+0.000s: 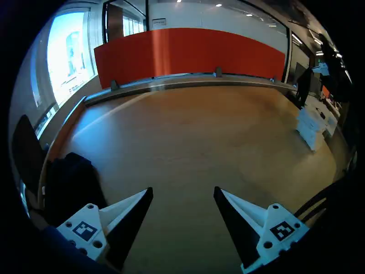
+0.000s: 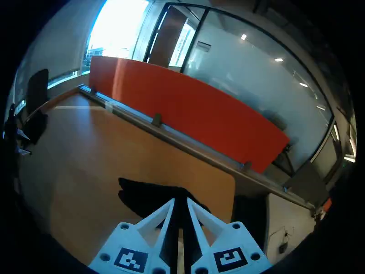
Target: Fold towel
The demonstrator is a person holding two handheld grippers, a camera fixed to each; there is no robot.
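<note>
Apparently little of the fold has been made. A dark towel (image 2: pixel 141 196) is seen lying crumpled on the wooden counter (image 1: pixel 191 137), not far from its right-hand edge in the right gripper view. No straight crease or squared layer can be made out in it. The right gripper (image 2: pixel 180 203) is held with its fingers drawn almost together, the tips set at the near edge of the towel, so a pinch on the cloth is judged likely, though the contact itself is hidden by the dark fabric. The left gripper (image 1: pixel 182 192) is held above bare counter with its fingers spread wide and nothing between them. A dark mass (image 1: pixel 68 182) is seen at the counter's left edge in the left gripper view; what it is cannot be told. A white stack (image 1: pixel 312 128) is seen well apart, at the far right. Spreading, folding and squaring are judged left to do.
</note>
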